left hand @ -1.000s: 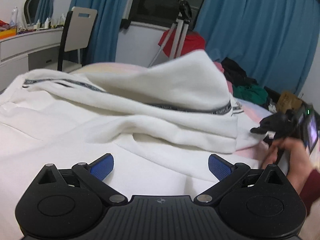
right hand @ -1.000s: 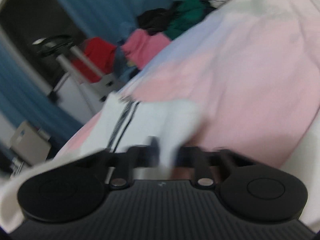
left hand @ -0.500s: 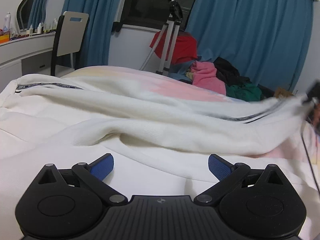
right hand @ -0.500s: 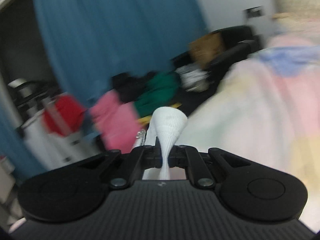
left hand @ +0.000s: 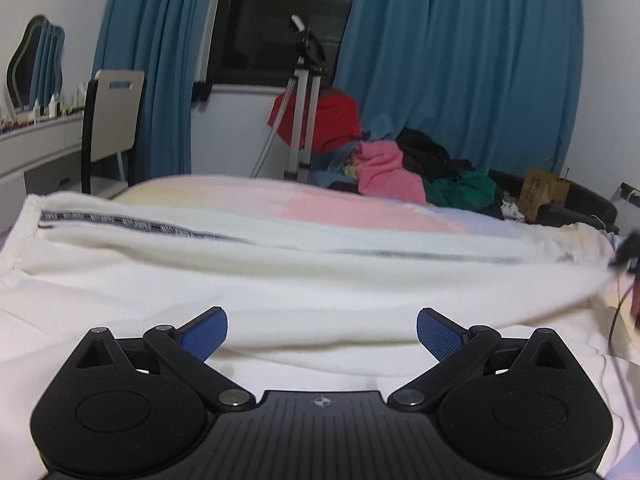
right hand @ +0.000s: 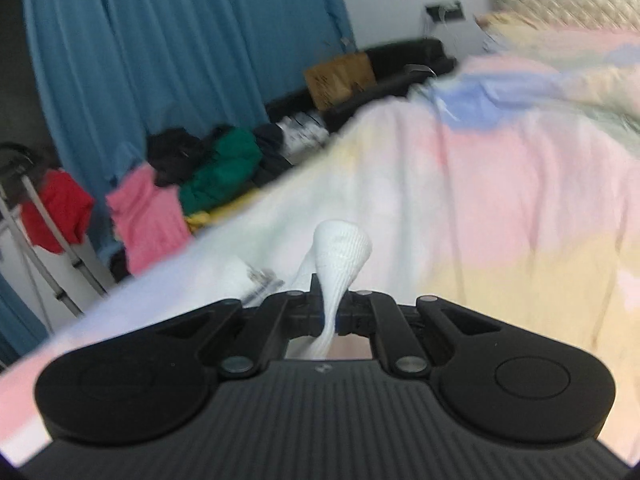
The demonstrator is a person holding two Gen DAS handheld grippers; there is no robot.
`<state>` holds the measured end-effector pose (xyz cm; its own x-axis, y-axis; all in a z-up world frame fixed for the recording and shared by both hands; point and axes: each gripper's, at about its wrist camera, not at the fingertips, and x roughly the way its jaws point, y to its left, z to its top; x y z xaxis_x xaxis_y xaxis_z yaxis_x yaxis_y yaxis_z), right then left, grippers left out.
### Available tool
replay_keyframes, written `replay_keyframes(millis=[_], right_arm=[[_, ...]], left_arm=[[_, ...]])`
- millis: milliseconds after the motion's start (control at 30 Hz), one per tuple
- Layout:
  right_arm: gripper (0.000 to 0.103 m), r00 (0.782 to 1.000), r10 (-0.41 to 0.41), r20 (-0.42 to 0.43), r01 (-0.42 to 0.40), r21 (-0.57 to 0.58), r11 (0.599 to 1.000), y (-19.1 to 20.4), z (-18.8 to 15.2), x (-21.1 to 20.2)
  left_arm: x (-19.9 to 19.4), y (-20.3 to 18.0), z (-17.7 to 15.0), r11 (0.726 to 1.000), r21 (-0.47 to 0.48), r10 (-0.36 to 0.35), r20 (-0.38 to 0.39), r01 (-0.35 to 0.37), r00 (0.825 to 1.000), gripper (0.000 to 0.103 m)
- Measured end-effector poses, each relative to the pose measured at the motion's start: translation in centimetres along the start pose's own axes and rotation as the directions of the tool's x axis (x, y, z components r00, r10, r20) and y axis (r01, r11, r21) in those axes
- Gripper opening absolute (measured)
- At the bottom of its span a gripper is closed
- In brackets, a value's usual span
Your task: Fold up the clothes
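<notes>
White garment (left hand: 304, 280) lies stretched across the bed (left hand: 340, 210), blurred, its right end cut off at the frame edge. Left claw (left hand: 322, 334) released, pads wide apart over the cloth. Only the right wrist view shows the right claw (right hand: 334, 318) clenched on a ribbed cuff (right hand: 342, 248); bedding behind is smeared.

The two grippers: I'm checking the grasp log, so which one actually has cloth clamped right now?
The right gripper: its jaws are shut on a ribbed cuff of the white garment. The left gripper is open, its blue pads spread above the fabric.
</notes>
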<state>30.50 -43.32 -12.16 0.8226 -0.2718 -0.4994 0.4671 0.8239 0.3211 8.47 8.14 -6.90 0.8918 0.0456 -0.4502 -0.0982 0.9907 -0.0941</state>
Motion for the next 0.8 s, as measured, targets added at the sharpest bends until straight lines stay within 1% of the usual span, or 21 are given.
replay_keyframes(millis=[100,200,300,333,367,400,467,500,533,600,667,733,800], right_arm=[[0.007,0.998,-0.025,-0.055,0.027,0.021,0.999,-2.5,-3.0,1.4],[0.007,0.999,-0.008,-0.046,0.009,0.029,1.000,-3.2,-4.9,1.6],[0.012,0.999,-0.014,-0.049,0.016,0.047,0.999,-3.1,-4.6,1.3],[0.019,0.998,-0.016,-0.053,0.019,0.055,0.998,-3.0,-4.5,1.2],[0.027,0.998,-0.028,-0.058,0.031,0.056,0.998,-3.1,-4.2,1.0],[0.032,0.997,-0.039,-0.064,0.043,0.056,0.998,-3.1,-4.0,0.8],[0.048,0.997,-0.046,-0.069,0.050,0.063,0.997,-3.3,-4.0,-0.4],[0.051,0.998,-0.039,-0.058,0.043,0.065,0.997,-3.5,-4.1,-1.3],[0.057,0.998,-0.033,-0.048,0.036,0.067,0.997,-3.7,-4.1,-2.2],[0.059,1.000,-0.023,-0.011,0.023,0.060,0.998,-3.9,-4.4,-4.5],[0.067,0.999,-0.002,0.033,0.001,0.032,0.999,-3.6,-4.8,-7.3],[0.072,0.999,0.029,0.029,-0.029,-0.004,1.000,-2.9,-4.8,-9.8],[0.074,0.995,0.099,0.018,-0.098,-0.041,0.994,-2.0,-4.6,-12.5]], left_arm=[[-0.2,-0.3,0.0,1.000,0.022,0.006,0.005,-0.006,1.000,0.102],[0.0,-0.3,-0.1,1.000,0.006,-0.003,-0.012,0.003,1.000,0.102],[-0.1,-0.3,-0.1,1.000,0.008,-0.002,-0.014,0.002,1.000,0.102],[-0.2,-0.3,-0.1,1.000,0.009,-0.002,-0.014,0.002,1.000,0.102],[-0.2,-0.4,0.0,1.000,0.009,-0.002,-0.015,0.002,1.000,0.102],[-0.2,-0.4,0.0,1.000,0.010,-0.001,-0.015,0.002,1.000,0.102],[-0.3,-0.4,0.0,1.000,0.011,-0.001,-0.016,0.001,1.000,0.102],[-0.4,-0.4,0.0,1.000,0.012,-0.001,-0.017,0.001,1.000,0.102],[-0.4,-0.4,0.0,1.000,0.013,0.000,-0.018,0.000,1.000,0.102],[-0.5,-0.5,0.1,1.000,0.014,0.000,-0.019,0.000,1.000,0.102],[-1.3,-0.7,0.1,1.000,0.021,-0.005,-0.010,0.005,1.000,0.102],[-2.8,-1.0,0.0,0.999,0.032,-0.015,0.005,0.015,1.000,0.102],[-4.2,-1.3,0.0,0.999,0.043,-0.025,0.020,0.025,0.999,0.102]])
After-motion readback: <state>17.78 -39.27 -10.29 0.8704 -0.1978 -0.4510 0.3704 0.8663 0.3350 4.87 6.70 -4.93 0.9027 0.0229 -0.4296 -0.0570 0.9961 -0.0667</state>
